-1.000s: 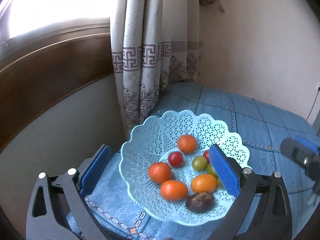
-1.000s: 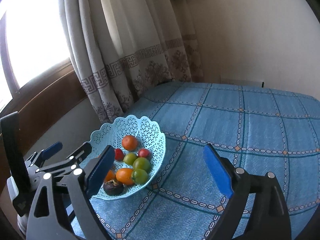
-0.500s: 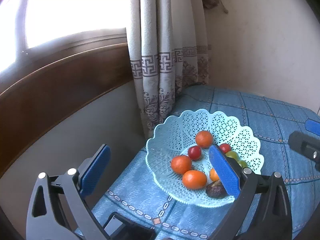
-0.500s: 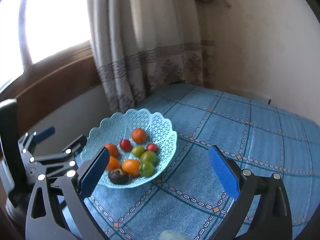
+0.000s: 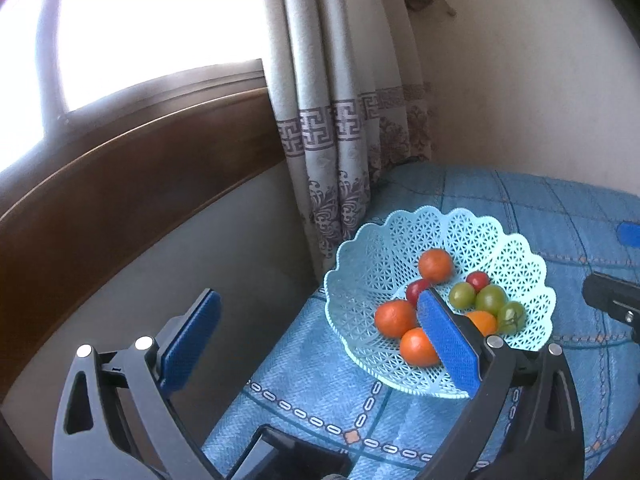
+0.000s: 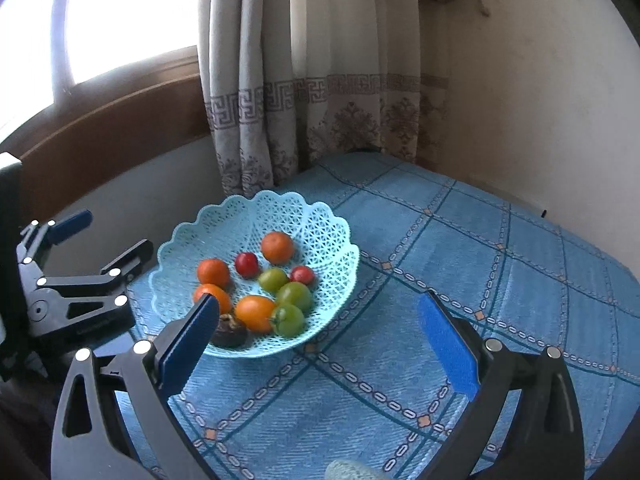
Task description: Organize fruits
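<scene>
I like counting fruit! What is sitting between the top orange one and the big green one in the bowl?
In the right wrist view, a small green fruit lies between the top orange fruit and the big green fruit in the bowl.

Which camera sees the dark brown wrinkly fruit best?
The right wrist view: the dark brown wrinkly fruit shows at the lacy turquoise plastic bowl's near edge. In the left wrist view, a blue pad hides it.

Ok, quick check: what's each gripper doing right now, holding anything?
Left gripper: open, holding nothing, beside the basket of fruit.
Right gripper: open, holding nothing, over the blue tablecloth.
</scene>
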`<state>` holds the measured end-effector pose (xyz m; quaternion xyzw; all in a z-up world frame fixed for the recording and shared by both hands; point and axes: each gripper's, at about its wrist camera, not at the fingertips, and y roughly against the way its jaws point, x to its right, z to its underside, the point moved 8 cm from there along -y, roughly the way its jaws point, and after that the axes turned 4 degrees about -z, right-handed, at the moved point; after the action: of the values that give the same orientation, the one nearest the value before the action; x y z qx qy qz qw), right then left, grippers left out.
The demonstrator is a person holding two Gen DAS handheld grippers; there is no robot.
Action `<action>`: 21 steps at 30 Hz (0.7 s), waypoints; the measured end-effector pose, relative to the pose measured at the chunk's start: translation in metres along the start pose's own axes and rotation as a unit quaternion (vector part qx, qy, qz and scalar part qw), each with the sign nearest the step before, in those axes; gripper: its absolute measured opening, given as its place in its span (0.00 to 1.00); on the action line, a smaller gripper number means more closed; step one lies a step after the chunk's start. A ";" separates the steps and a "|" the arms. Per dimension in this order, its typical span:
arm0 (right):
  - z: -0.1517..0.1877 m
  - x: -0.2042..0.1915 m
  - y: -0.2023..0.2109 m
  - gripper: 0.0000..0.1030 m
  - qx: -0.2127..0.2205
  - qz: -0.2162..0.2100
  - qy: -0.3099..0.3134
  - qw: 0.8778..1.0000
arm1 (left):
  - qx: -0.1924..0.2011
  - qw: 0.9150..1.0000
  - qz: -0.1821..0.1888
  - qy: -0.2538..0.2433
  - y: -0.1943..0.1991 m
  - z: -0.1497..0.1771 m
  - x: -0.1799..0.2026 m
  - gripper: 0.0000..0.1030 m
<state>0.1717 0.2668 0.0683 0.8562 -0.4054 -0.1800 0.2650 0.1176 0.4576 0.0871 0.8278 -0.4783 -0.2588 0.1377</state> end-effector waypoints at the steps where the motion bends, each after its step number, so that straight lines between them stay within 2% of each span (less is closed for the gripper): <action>1: 0.001 0.000 -0.001 0.95 -0.002 0.001 0.002 1.000 | 0.001 1.000 0.000 -0.010 -0.001 0.000 0.002 0.97; 21: 0.013 -0.010 -0.015 0.95 -0.028 0.027 0.061 0.997 | -0.009 0.999 0.005 -0.037 -0.007 0.008 0.014 0.97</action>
<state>0.1679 0.2793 0.0500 0.8463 -0.4065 -0.1320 0.3179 0.1243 0.4494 0.0731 0.8140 -0.4851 -0.2925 0.1286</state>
